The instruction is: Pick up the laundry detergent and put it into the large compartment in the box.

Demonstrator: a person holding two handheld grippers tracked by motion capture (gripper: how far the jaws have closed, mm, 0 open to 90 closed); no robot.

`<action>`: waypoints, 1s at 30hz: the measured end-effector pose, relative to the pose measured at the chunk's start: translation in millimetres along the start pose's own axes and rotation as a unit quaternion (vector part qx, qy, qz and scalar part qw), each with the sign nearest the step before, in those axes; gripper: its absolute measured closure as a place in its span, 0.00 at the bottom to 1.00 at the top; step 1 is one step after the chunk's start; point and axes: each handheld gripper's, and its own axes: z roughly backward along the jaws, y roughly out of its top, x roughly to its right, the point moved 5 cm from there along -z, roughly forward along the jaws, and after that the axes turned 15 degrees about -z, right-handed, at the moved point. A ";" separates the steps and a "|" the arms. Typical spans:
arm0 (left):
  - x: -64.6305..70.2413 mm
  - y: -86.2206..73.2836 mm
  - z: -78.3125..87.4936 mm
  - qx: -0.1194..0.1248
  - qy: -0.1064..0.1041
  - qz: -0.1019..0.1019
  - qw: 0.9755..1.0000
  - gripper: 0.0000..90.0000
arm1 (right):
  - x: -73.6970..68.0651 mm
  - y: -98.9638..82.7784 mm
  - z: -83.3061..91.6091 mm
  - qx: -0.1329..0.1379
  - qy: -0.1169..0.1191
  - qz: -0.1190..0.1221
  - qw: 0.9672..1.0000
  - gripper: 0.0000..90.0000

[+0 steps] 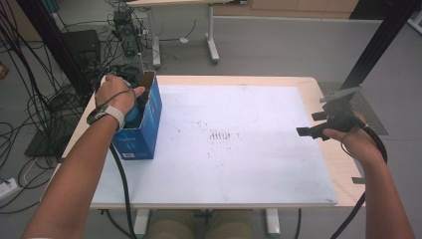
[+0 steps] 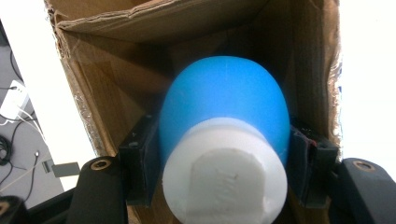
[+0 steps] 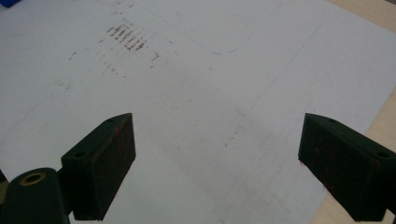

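L gripper (image 2: 224, 186) is clamped on a blue bulb (image 2: 224, 107) w/ a white cap (image 2: 226, 179), jaws pressing both sides of the blue part. Bulb sits inside the open cardboard box (image 2: 107, 93), cap end toward the camera. In the high view the box (image 1: 144, 124) is blue outside, standing at the counter's (image 1: 318, 89) left edge, w/ the left hand (image 1: 115, 94) over its opening. R gripper (image 3: 217, 163) has jaws wide apart, nothing between them, hovering over the white mat (image 3: 196, 93); high view puts it (image 1: 311, 130) near the counter's right edge, well apart from the box.
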 end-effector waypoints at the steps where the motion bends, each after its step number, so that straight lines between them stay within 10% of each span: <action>1: -0.4 0.0 0.2 0.000 0.000 -0.003 1.000 0.42 | 0.0 -0.1 -0.2 0.000 0.000 0.000 1.000 0.12; 30: 1.4 -1.1 0.4 0.002 0.002 -0.001 1.000 0.42 | 0.0 -1.6 1.2 0.002 0.000 0.000 1.000 0.12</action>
